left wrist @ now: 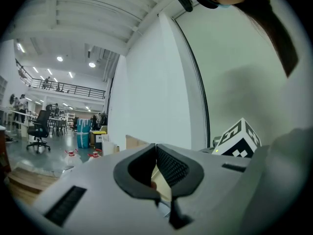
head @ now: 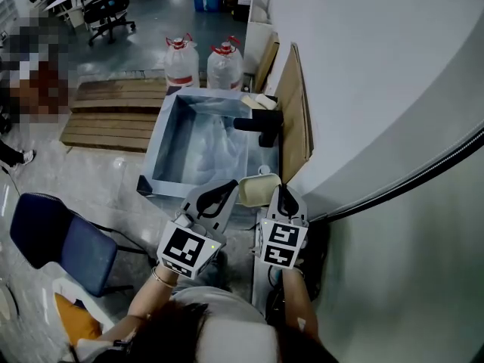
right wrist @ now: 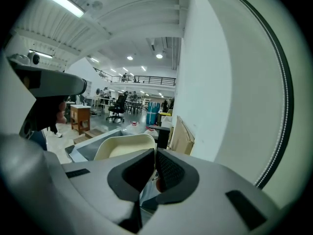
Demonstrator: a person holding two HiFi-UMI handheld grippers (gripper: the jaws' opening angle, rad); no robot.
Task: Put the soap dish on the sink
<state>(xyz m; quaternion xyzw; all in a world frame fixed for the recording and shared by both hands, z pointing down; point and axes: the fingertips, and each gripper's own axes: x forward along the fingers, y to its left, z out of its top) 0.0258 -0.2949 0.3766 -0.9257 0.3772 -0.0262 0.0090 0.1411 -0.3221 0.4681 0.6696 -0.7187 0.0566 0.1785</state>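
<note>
Both hands were low at the sink's [head: 160,148] near edge, forearms side by side, pointing over it. Left gripper [head: 223,192] clenched, tips touching, nothing in it. Right gripper [head: 282,196] same. Soap dish [head: 255,190] sat between them on the sink's near right corner, open side up, long axis roughly along the near rim. Faucet [head: 261,125] on the sink's far right rim.

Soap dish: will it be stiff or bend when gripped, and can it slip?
The soap dish is probably stiff and light: it looks like a thin moulded cream shell. Its smooth, rounded rim may slip if pinched lightly.
</note>
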